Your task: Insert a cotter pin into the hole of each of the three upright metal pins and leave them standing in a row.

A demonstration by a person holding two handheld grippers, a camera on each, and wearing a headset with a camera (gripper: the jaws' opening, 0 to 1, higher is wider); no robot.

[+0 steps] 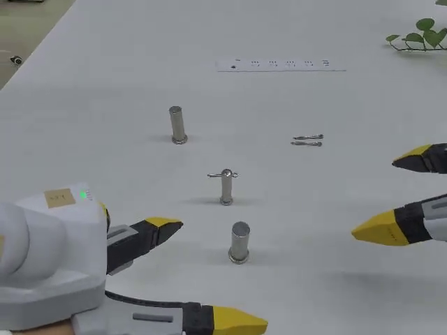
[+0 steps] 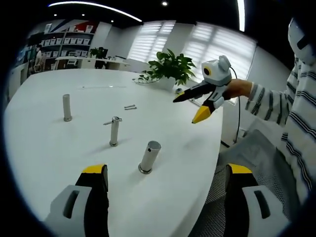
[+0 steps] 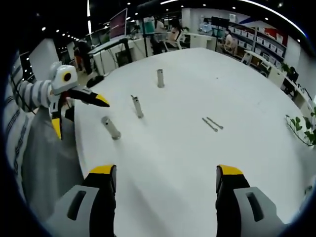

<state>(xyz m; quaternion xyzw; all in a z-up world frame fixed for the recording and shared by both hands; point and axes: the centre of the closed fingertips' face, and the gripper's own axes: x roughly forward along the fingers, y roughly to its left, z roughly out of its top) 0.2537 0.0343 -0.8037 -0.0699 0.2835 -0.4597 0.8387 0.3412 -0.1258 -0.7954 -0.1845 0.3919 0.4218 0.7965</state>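
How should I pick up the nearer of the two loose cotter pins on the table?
Pinch the nearer cotter pin across its thin shank, mid-length, right claw coming straight down. It lies flat on the table with the other cotter pin close beside, so a sideways approach would likely nudge both.

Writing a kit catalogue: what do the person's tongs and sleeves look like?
Both left tongs and right tongs have white rounded housings, black jaws, yellow tips. The left carries a tan label and green light. The sleeve is grey-white striped.
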